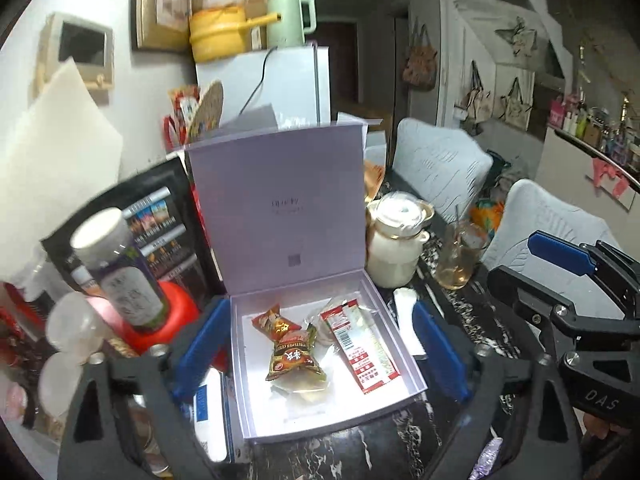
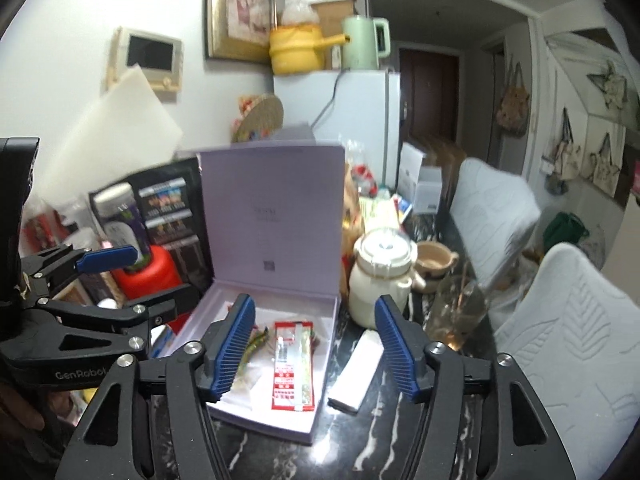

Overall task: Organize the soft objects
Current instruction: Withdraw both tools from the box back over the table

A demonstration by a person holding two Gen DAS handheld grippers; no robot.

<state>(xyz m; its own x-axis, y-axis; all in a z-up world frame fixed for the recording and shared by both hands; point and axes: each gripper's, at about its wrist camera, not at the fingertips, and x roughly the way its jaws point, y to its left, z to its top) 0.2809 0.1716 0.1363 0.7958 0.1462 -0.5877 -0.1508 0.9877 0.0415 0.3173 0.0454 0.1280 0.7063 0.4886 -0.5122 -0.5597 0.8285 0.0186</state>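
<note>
A lilac box [image 1: 394, 332] stands on the dark marbled table with its lid [image 1: 280, 208] upright. Inside lie a brown-and-yellow snack packet [image 1: 294, 356], an orange packet [image 1: 272, 318], a long red-and-white packet [image 1: 360, 344] and a clear wrapper [image 1: 300, 390]. My left gripper [image 1: 320, 344] hovers open above the box, nothing between its blue pads. In the right wrist view my right gripper [image 2: 316, 344] also hangs open and empty over the box [image 2: 326, 368] and the red-and-white packet [image 2: 292, 368]. A flat white packet [image 2: 356, 372] lies on the table just right of the box.
A cream lidded pot [image 2: 382, 276] and a glass [image 2: 460, 312] stand right of the box. A white-capped bottle [image 1: 120, 268], a red container [image 1: 176, 312] and a black book crowd its left. White-covered chairs [image 2: 560, 340] line the table's right side.
</note>
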